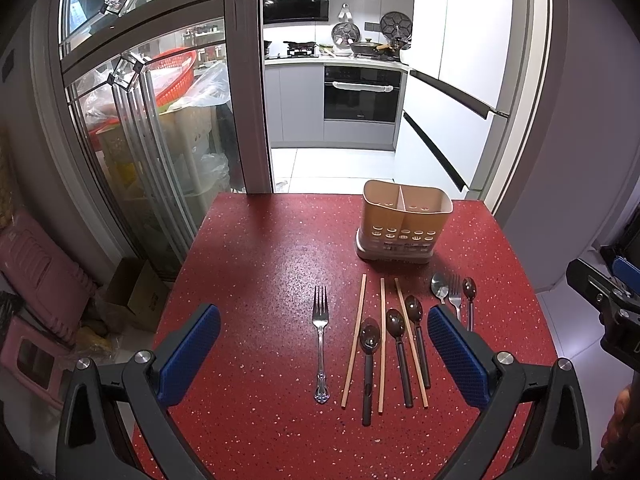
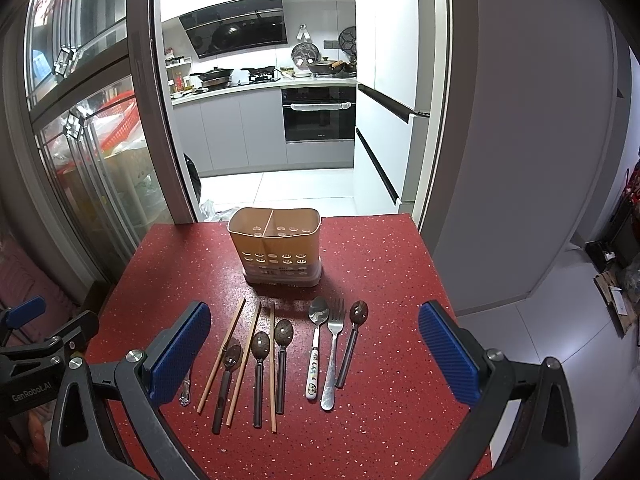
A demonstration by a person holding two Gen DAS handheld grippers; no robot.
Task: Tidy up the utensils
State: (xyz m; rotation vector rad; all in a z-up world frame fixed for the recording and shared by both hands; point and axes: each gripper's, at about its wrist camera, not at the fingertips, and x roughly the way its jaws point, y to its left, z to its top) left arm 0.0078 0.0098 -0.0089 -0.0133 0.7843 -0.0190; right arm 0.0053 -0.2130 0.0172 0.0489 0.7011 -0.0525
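Red speckled stone covers the worktop point(image 2: 380, 264), and its near edge is cut off below both views. From the right wrist view, the ornate silver fork point(image 1: 321, 340) is mostly hidden behind the left finger of the right tool point(image 2: 314, 354), with only its handle end peeking out. From the left wrist view, the white-handled steel spoon point(image 2: 316, 344), the plain steel fork point(image 2: 334, 354) and the far-right dark spoon point(image 2: 352, 344) are partly covered by the right finger of the left tool point(image 1: 324, 358).

Both tools hover above the near part of the worktop with their blue-padded fingers spread wide, grasping nothing.

At the far side of the worktop stands the beige plastic cutlery holder point(image 2: 276, 248), upright, with a divider splitting it into two compartments and round holes in its walls. What can be seen of both compartments holds nothing; the bottom of each is hard to make out.

Just in front of it lie three wooden chopsticks point(image 2: 244, 354) interleaved with three dark black-handled spoons point(image 2: 260, 364), all flat on the worktop, handles toward the camera.
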